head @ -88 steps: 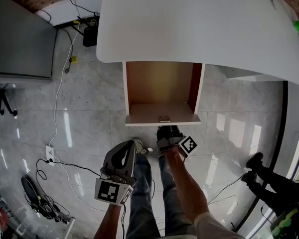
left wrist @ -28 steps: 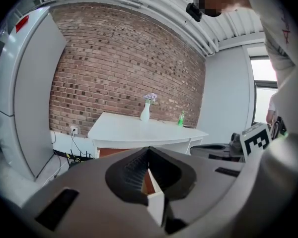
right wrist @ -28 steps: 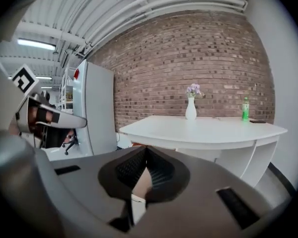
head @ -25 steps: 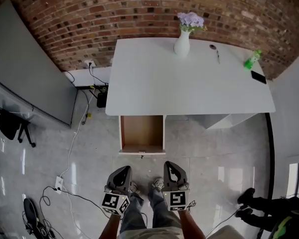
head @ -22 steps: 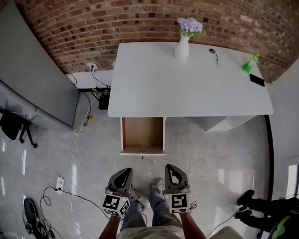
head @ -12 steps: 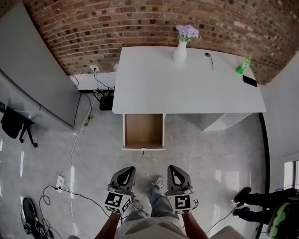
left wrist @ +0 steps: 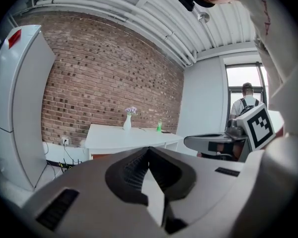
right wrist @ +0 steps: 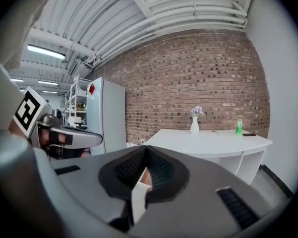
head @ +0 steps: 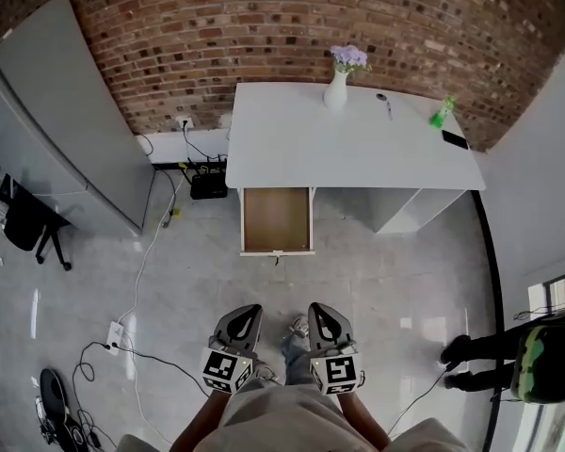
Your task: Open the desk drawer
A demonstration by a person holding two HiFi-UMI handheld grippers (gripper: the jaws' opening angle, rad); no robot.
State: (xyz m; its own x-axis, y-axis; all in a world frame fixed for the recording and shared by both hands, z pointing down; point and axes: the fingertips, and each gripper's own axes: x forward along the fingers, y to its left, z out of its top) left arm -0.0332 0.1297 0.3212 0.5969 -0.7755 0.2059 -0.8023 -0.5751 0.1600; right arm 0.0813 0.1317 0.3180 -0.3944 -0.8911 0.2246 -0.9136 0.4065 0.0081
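Note:
In the head view the white desk [head: 358, 149] stands against the brick wall. Its drawer [head: 277, 219] is pulled out toward me, showing a bare brown inside. Both grippers hang side by side well short of the drawer, over the floor in front of my legs. My left gripper [head: 251, 310] is shut with nothing between its jaws, and its tips meet in the left gripper view [left wrist: 149, 150]. My right gripper [head: 314, 308] is shut and empty too, as the right gripper view [right wrist: 146, 150] shows. Neither touches the desk.
On the desk stand a white vase with flowers [head: 336, 90], a green bottle [head: 441, 113] and a dark phone [head: 454, 139]. A grey refrigerator [head: 75, 111] stands at the left, with cables [head: 137, 271] on the floor. Another person [head: 508, 351] stands at the right.
Both grippers have drawn back from the desk and risen, so desk and drawer look smaller and farther off. The right gripper, earlier at the drawer front, is away from it. The drawer stays open.

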